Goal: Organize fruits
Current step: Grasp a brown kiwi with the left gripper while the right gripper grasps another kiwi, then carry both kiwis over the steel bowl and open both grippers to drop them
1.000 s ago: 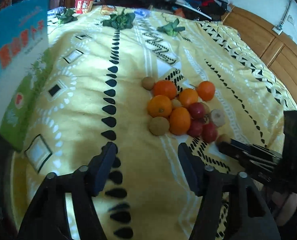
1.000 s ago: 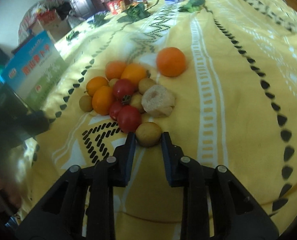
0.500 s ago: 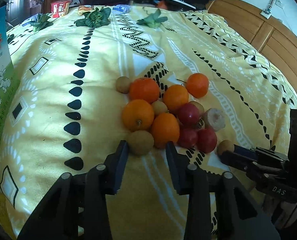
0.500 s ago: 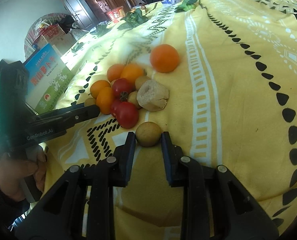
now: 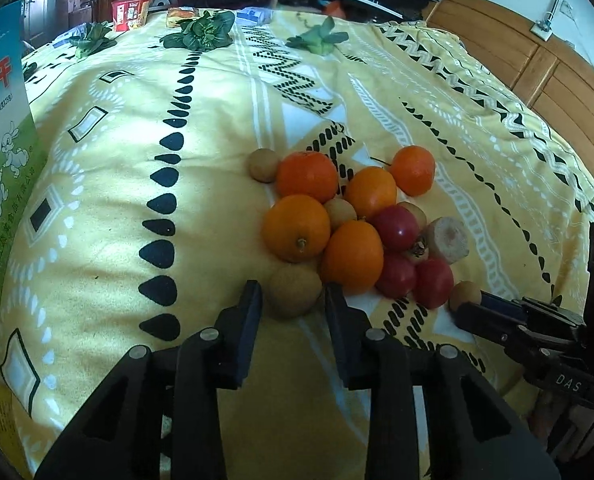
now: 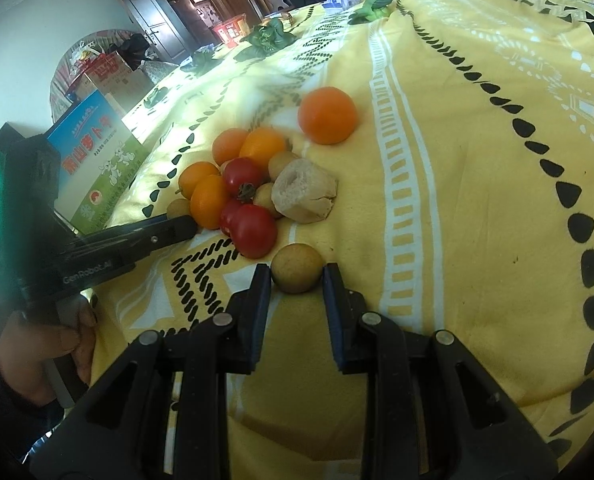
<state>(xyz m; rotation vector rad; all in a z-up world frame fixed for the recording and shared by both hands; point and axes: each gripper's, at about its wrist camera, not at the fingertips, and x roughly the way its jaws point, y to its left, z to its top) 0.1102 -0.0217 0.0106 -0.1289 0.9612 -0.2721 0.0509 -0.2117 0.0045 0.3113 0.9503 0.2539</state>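
Observation:
A heap of fruit lies on the yellow patterned bedspread: several oranges, red tomatoes, small brown longans and a pale cut chunk. My left gripper has its fingers on both sides of a brown longan at the heap's near edge. My right gripper is shut on another brown longan in front of a tomato. The right gripper also shows in the left wrist view, with its longan.
A blue and green box stands at the left edge of the bed. Leafy greens and snack packets lie at the far end. A wooden headboard runs along the right. One orange sits apart from the heap.
My left gripper has moved forward and narrowed from wide open until its fingers flank the near longan. My right gripper has stayed shut on its longan.

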